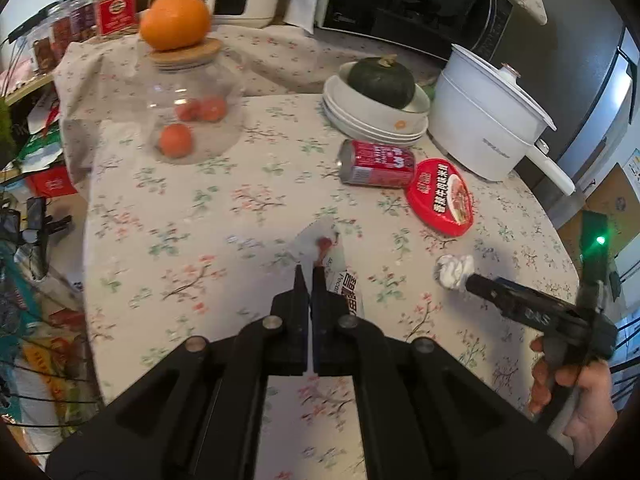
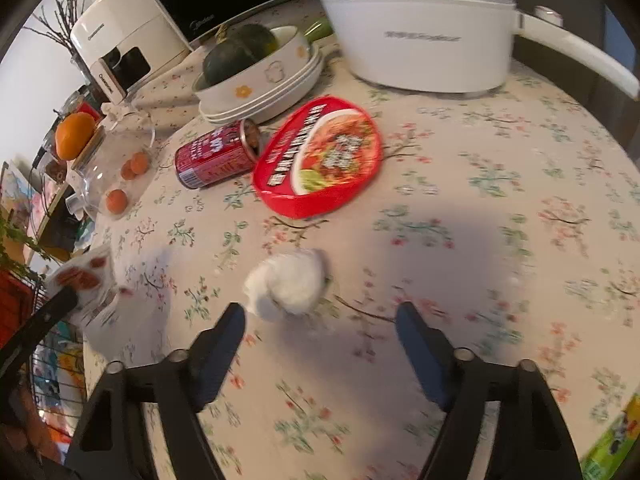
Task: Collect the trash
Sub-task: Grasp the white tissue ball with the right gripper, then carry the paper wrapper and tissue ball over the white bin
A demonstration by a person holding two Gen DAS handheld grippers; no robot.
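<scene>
My left gripper is shut on a clear plastic snack wrapper with red print, held just above the floral tablecloth. The wrapper also shows at the left in the right wrist view. My right gripper is open and empty, its fingers either side of a crumpled white tissue that lies on the cloth just ahead. In the left wrist view the right gripper touches the tissue. A tipped red can and a red instant-noodle lid lie further back.
A glass jar with small oranges and a big orange on its cork lid stands back left. Stacked white bowls hold a dark green squash. A white electric pot stands back right. A microwave and white appliance sit behind. A wire basket with clutter is at the left.
</scene>
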